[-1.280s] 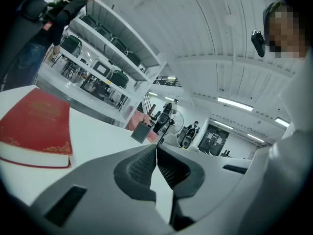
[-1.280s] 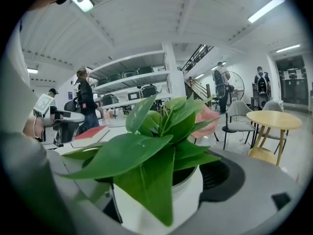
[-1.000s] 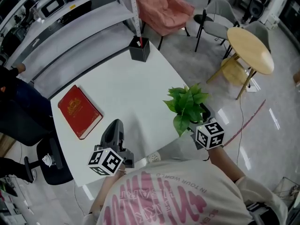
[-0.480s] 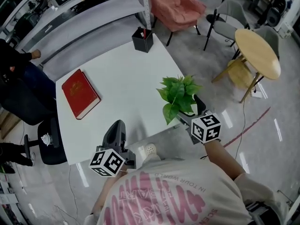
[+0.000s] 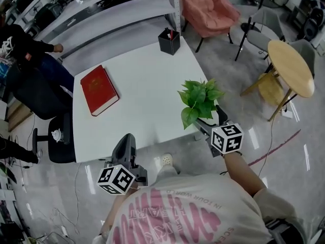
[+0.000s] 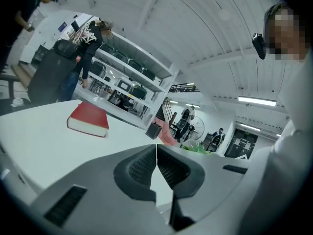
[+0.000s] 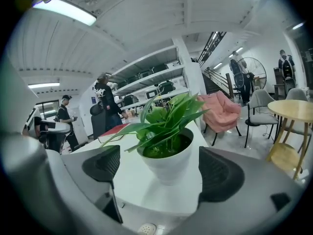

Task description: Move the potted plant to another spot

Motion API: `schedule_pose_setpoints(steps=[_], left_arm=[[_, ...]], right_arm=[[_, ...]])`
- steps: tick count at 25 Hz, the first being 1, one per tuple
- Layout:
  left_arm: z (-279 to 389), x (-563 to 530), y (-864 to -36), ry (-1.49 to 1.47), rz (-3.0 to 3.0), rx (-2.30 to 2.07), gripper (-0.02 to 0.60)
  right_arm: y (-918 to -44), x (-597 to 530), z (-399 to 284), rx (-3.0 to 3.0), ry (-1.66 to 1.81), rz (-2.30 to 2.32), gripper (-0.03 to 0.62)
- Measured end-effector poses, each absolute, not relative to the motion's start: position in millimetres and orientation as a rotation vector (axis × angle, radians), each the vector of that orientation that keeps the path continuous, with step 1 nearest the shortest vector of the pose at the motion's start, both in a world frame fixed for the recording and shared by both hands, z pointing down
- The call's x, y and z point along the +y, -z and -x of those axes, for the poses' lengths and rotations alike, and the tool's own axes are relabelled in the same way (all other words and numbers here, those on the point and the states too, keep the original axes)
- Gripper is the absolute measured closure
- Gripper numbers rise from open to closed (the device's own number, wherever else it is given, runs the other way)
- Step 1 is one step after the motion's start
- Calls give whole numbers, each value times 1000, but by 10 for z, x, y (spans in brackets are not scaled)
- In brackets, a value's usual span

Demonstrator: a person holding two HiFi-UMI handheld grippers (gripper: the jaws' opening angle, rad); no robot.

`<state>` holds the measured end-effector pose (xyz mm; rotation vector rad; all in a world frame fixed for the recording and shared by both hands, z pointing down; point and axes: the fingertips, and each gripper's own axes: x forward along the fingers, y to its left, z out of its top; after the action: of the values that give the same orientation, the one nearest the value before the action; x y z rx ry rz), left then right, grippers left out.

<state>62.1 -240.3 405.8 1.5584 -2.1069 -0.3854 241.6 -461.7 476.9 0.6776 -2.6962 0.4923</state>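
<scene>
Glossy green potted plant [image 5: 199,100] in a white pot stands at the tabletop's [image 5: 142,85] near right corner, between the right claw's [image 7: 161,169] released pads. The left claw [image 6: 156,166] is clenched, empty. Far-corner black holder [image 5: 169,40] holds perhaps pens.

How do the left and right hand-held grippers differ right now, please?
The left hand-held gripper is shut and empty; the right hand-held gripper is wide open. The left faces bare table; the right has the potted plant between its jaws, untouched. Both sit at the table's near edge.
</scene>
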Motion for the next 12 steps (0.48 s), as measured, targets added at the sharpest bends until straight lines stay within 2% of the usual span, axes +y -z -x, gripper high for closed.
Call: schedule_pose_setpoints(steps=[12], left_arm=[[-823,-2198,-4071,394,-1529,-2124,557]], right_arm=[[-4753,-4525,-2624,-2700,-466,-689,109]])
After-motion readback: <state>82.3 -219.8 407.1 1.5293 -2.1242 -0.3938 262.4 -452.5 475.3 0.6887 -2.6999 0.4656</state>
